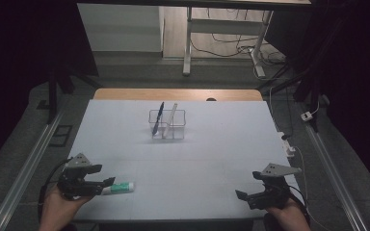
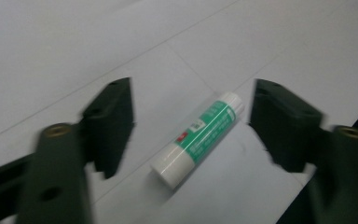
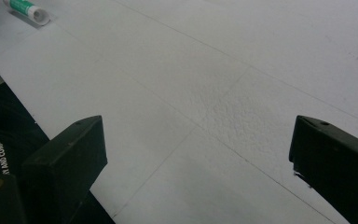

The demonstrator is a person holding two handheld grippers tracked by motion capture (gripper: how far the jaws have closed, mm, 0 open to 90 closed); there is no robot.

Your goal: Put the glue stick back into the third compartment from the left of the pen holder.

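Left gripper view | glue stick lies between left claw jaws | jaws apart, seemingly untouched

Each black tool, left and right, is topped by a grey three-cornered plate; black cables are trailed behind.

A glue stick lies on the table at near left; a holder with two pens stands mid-table behind it.
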